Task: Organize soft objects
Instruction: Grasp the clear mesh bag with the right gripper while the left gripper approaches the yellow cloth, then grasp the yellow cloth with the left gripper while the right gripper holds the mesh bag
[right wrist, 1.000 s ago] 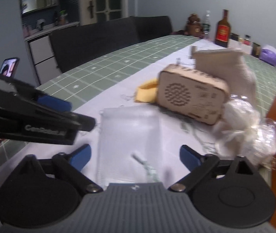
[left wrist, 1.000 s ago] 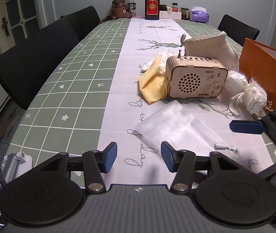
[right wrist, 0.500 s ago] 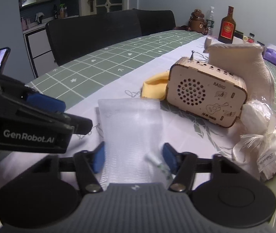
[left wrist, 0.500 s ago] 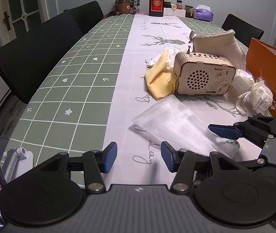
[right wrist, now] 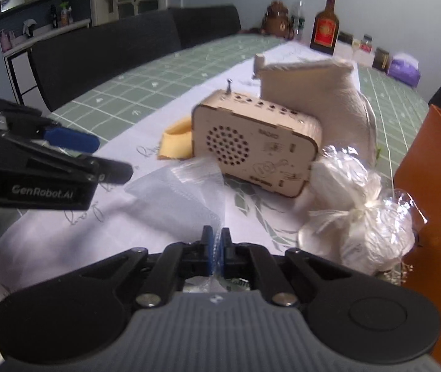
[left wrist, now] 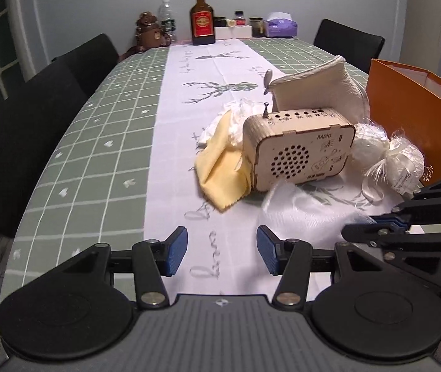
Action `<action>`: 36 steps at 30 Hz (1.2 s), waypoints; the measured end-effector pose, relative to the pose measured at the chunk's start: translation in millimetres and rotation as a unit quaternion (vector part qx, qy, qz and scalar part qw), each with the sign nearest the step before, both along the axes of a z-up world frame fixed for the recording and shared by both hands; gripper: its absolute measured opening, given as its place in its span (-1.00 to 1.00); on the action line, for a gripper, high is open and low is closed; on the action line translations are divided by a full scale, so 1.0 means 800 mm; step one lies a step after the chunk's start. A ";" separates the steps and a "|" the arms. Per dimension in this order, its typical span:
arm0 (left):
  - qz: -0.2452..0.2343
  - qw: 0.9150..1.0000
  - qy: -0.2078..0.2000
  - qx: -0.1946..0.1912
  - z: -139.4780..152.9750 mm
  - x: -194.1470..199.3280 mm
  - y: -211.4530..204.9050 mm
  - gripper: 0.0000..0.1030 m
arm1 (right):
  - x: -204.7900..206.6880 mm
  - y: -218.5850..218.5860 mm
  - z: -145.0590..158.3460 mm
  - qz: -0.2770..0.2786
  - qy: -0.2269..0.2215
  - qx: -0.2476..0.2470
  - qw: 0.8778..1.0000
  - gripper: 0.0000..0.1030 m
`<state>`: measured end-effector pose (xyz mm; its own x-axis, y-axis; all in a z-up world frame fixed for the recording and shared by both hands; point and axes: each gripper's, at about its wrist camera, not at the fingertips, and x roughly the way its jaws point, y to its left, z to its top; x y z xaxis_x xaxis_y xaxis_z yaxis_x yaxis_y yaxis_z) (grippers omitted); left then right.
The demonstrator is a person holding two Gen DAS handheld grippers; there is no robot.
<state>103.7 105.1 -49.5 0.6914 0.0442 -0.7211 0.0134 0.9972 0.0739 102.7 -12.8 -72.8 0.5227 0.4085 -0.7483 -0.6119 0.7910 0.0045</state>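
Observation:
A thin translucent white mesh bag (right wrist: 183,195) rises off the tablecloth, pinched at its near edge by my right gripper (right wrist: 216,245), whose blue pads are shut on it. From the left wrist view the same bag (left wrist: 304,214) bunches up under the right gripper (left wrist: 372,221). My left gripper (left wrist: 222,249) hovers open over the white runner, nothing between its fingers, just left of the bag. Behind lie a yellow cloth (left wrist: 220,170), a cream pouch (left wrist: 322,86) and wrapped white bundles (left wrist: 390,158).
A wooden radio (left wrist: 298,145) stands mid-table between the soft things. An orange box (left wrist: 418,114) rises at the right edge. Bottles and jars (left wrist: 202,15) line the far end. Black chairs (left wrist: 25,117) flank the left side of the table.
My right gripper closed from wide open onto the mesh bag's near edge and lifted it, so the bag now bunches up. The left gripper shifted sideways and stayed open.

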 end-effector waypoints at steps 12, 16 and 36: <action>-0.065 0.996 0.015 0.054 -0.032 0.093 0.007 0.25 | 0.030 -0.009 0.000 0.010 0.037 -0.001 0.999 -0.98; -0.054 0.997 0.015 0.045 -0.040 0.104 0.014 0.25 | 0.030 -0.011 -0.005 0.009 0.041 0.007 0.999 -0.97; -0.002 0.999 -0.025 0.028 -0.025 0.075 0.010 -0.95 | 0.021 -0.020 -0.003 0.003 0.028 0.006 1.000 -0.95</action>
<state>163.4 113.4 -69.4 0.7269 0.0803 -0.6821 0.0122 0.9915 0.1298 119.6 -28.6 -75.5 0.4775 0.4195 -0.7720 -0.6143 0.7876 0.0480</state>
